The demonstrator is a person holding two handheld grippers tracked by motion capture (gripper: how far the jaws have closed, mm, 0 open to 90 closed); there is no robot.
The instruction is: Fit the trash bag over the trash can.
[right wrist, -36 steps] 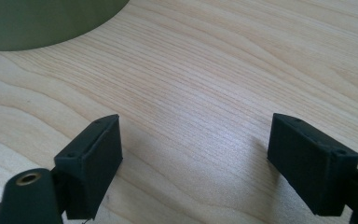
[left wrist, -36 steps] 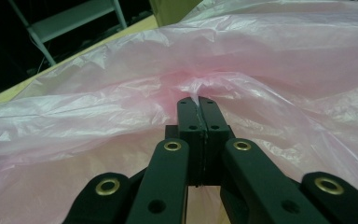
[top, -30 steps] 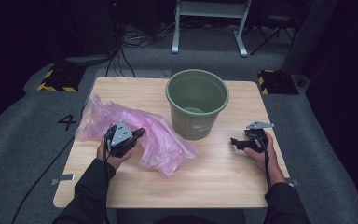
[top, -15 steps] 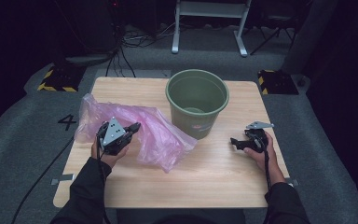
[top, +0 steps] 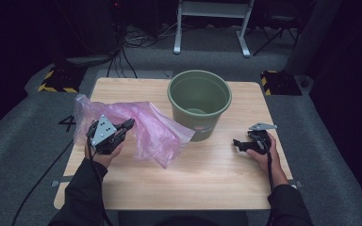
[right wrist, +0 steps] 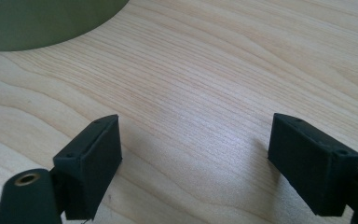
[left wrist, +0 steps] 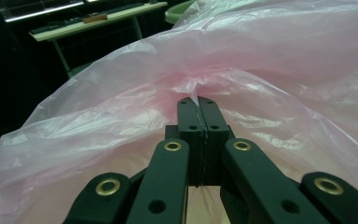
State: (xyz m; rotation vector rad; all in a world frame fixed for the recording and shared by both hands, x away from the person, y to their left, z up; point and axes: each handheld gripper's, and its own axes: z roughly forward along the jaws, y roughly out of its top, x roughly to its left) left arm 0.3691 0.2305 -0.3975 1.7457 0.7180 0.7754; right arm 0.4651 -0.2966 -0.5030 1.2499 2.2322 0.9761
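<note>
A pale wooden table [top: 202, 174] stands on grey carpet in a dark room, with a green bucket [top: 199, 101] upright near its far edge. To the left of the bucket lies a crumpled pink plastic bag [top: 146, 127], one loose corner reaching just beside the bucket's base. The left gripper [top: 128, 124], left of the bucket and above the bag, has its jaws pressed together on a pinched fold of the thin pink film, which bunches at the tips in the left gripper view [left wrist: 198, 100]. The right gripper [top: 238, 142] rests low on the bare wood to the right of the bucket, jaws spread wide with nothing between them.
</note>
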